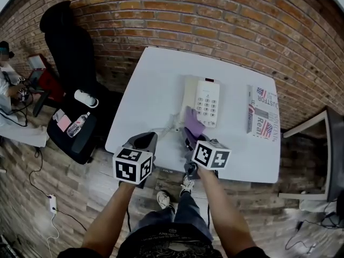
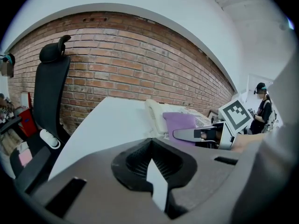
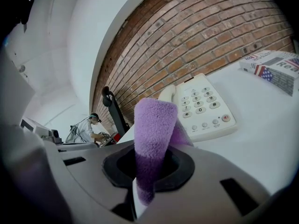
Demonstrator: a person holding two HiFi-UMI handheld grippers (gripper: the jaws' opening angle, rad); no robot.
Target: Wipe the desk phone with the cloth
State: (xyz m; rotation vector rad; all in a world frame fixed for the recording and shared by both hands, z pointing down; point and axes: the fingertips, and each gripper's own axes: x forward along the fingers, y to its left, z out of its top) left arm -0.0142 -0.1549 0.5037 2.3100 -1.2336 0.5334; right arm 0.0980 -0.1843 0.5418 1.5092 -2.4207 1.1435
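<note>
A white desk phone [image 1: 206, 102] lies on the white table [image 1: 150, 85], handset on its left side, keypad facing up. My right gripper [image 1: 188, 137] is shut on a purple cloth [image 1: 193, 123], which hangs just over the phone's near edge. In the right gripper view the cloth [image 3: 152, 134] sticks up folded out of the jaws, with the phone [image 3: 204, 107] right behind it. My left gripper [image 1: 144, 141] hovers at the table's near left edge, shut on nothing. From the left gripper view I see the phone [image 2: 156, 112], the cloth [image 2: 181, 122] and the right gripper [image 2: 196, 134].
A box printed with flags [image 1: 263, 113] lies right of the phone. The phone's cord [image 1: 164, 128] curls near the table's front. A black office chair [image 1: 72, 63] with a bottle on its seat stands left of the table. A brick wall runs behind. A person [image 1: 8, 85] sits far left.
</note>
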